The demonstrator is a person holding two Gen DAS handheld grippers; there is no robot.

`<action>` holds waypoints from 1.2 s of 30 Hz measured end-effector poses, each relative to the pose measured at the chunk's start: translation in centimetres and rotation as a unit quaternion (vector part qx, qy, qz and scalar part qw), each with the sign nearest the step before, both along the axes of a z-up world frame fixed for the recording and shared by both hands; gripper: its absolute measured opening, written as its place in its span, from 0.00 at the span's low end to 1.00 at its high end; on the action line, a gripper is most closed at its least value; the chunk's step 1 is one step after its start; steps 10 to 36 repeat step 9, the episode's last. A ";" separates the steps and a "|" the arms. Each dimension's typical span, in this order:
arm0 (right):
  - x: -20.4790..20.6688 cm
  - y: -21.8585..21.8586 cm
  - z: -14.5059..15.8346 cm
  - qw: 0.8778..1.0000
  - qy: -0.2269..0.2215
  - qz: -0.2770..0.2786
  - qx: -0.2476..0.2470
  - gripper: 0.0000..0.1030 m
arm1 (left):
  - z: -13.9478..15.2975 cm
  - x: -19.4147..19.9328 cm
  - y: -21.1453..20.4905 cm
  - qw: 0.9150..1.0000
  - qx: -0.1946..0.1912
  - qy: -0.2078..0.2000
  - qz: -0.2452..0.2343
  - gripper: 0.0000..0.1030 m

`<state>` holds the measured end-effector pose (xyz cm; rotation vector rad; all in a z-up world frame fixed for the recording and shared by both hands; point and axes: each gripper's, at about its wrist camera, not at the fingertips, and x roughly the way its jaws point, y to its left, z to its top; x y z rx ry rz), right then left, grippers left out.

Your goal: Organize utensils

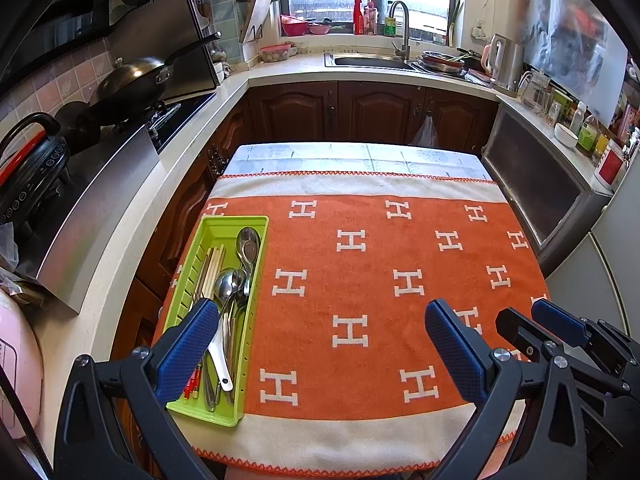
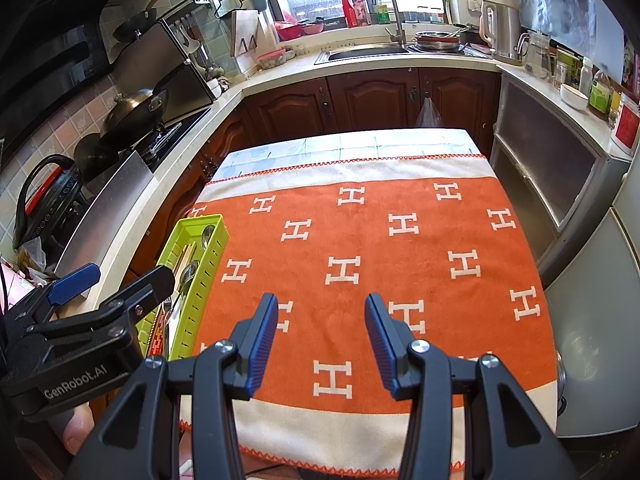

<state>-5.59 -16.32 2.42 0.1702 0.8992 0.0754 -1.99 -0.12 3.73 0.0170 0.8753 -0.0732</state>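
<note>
1. With nothing between its pads, the left gripper (image 1: 320,344) stands wide apart over the near edge of the orange towel (image 1: 400,248), one blue pad overlapping the green tray (image 1: 256,280) in its own view; I judge it is parked, not reaching.
2. The right gripper (image 2: 322,338) likewise hangs with its jaws parted and empty, above bare towel well to the right of the tray (no utensil lies under it).
3. The tray sits at the towel's left edge, lengthwise, probably to leave the middle free as working space.
4. Inside it lie metal spoons (image 1: 248,244), pale chopsticks (image 1: 212,268) and a white-handled piece, all aligned with the tray's long side so they fit.
5. No loose utensil shows on the towel, so the sorting looks finished or nearly so.
6. Counters around hold a wok (image 1: 132,84) and sink (image 1: 372,62), apart from the job.
</note>
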 end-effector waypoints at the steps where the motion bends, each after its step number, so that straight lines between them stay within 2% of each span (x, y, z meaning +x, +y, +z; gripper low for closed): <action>1: 0.0 0.0 0.0 1.000 0.000 0.000 0.000 0.44 | 0.1 0.1 -0.1 1.000 0.000 0.000 0.000 0.99; 36: 0.0 -0.1 -0.1 1.000 0.001 0.000 0.002 0.44 | -0.6 -0.1 0.1 1.000 0.004 0.006 -0.004 0.99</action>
